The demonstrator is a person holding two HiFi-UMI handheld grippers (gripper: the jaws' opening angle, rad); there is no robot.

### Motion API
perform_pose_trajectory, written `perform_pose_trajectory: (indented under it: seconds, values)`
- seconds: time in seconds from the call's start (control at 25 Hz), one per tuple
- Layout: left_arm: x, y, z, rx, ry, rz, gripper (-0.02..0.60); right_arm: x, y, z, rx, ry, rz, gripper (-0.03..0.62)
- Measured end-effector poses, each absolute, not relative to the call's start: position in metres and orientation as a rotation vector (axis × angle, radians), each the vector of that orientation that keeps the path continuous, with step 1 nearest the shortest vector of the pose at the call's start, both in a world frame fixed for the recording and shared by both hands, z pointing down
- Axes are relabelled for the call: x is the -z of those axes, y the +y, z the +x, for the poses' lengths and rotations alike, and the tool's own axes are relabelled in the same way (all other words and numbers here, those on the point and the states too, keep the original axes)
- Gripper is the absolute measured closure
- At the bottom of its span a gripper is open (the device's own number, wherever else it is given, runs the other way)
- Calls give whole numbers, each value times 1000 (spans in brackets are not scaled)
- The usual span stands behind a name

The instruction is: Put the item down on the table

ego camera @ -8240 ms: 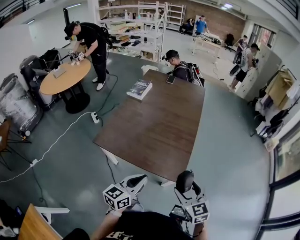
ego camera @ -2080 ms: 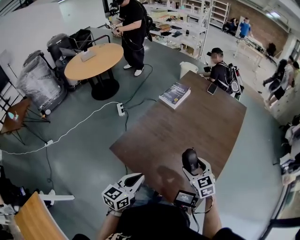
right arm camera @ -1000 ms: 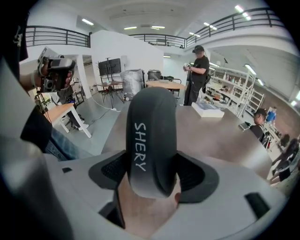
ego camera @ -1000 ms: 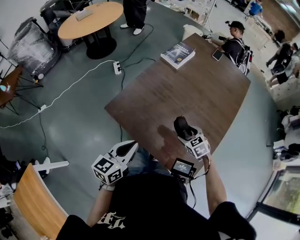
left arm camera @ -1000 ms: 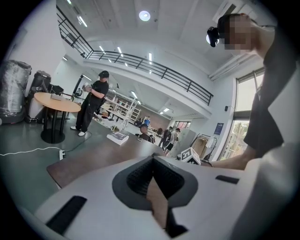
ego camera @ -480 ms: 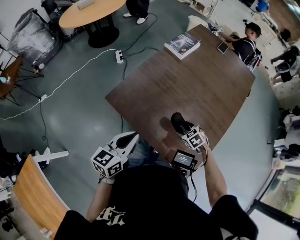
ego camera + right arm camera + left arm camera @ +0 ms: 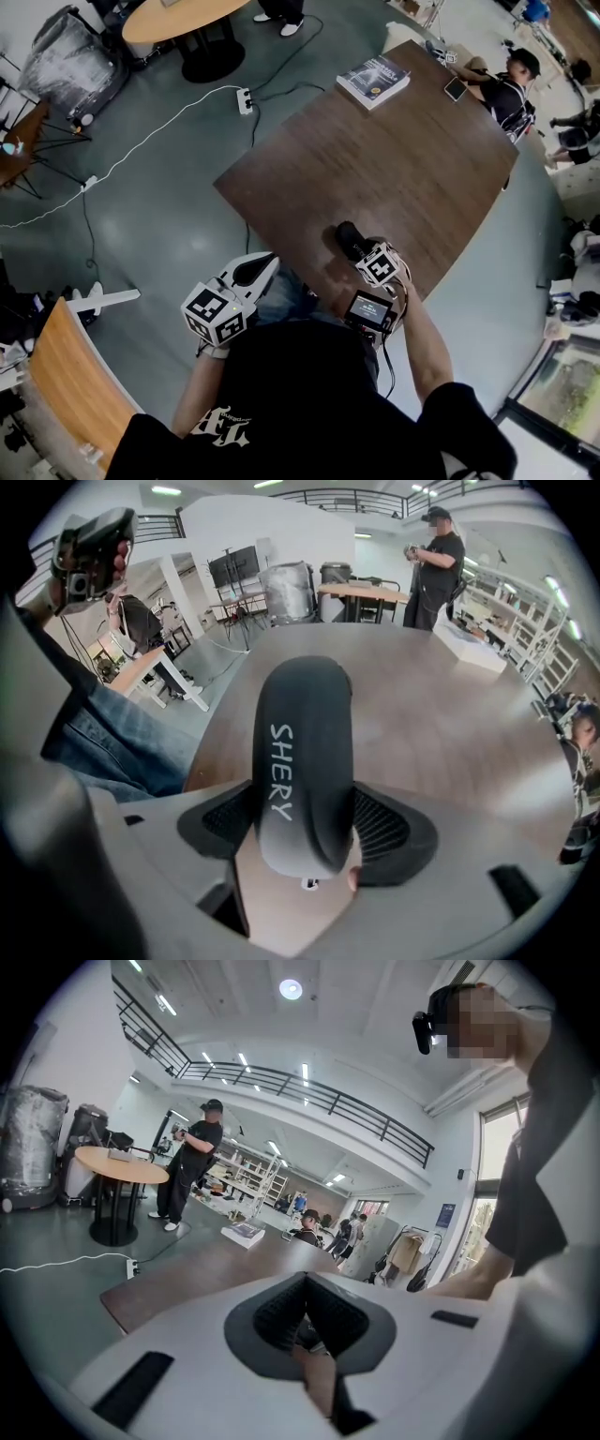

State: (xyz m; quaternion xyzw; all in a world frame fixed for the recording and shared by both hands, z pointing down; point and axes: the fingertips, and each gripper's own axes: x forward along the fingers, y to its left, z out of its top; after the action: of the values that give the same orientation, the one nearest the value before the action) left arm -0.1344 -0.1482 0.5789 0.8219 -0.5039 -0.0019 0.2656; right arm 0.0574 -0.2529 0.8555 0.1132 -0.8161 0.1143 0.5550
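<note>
The right gripper (image 7: pixel 360 249) was clamped on a dark oblong case (image 7: pixel 305 761) lettered SHERY, its jaws pressing both sides of the case near its lower end. In the head view the case sat low in the middle of the frame, over the near edge of the brown table (image 7: pixel 403 159). Whether it touched the wood could not be told. The left gripper (image 7: pixel 302 1321) hung at the lower left, off the table, its jaws together on nothing. Judged from this, the carry to the table looked done. Setting the case on the surface, opening the jaws and backing away were left. A book (image 7: pixel 373 80) lay at the far corner, well apart.
</note>
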Motion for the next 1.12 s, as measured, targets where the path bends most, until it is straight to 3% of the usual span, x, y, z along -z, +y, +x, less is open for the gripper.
perform_pose_trajectory:
  seconds: [1.12]
  values:
    - [-588, -156, -141, 0, -1384, 2173, 575, -897, -249, 46, -332, -1775, 219, 281]
